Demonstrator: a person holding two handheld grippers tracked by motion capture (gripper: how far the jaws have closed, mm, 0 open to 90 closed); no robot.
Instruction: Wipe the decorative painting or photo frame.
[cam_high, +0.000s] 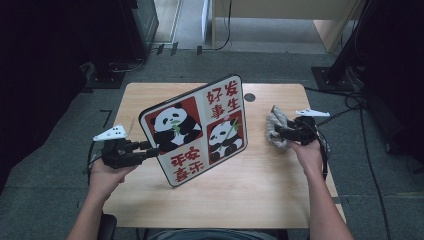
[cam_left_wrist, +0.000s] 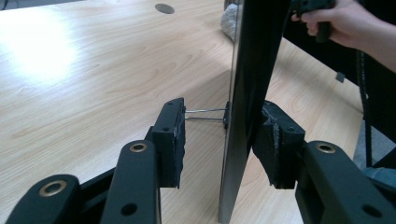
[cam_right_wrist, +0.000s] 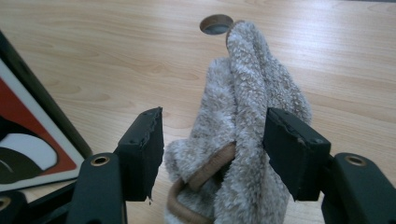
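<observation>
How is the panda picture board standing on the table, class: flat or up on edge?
Up on edge, tilted. In the high view the panda board rests on its lower edge on the table; in the left gripper view it rises between the left gripper's jaws.

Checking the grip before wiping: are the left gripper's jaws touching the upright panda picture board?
Partly touching. The left gripper view shows one black pad against the panda board's dark back, the other pad apart from its front.

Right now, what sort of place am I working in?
Probably a lab or office workroom, not a home. A small wooden table with a round cable hole stands on grey carpet, with loose cables across the floor and dark equipment stands around it.
</observation>
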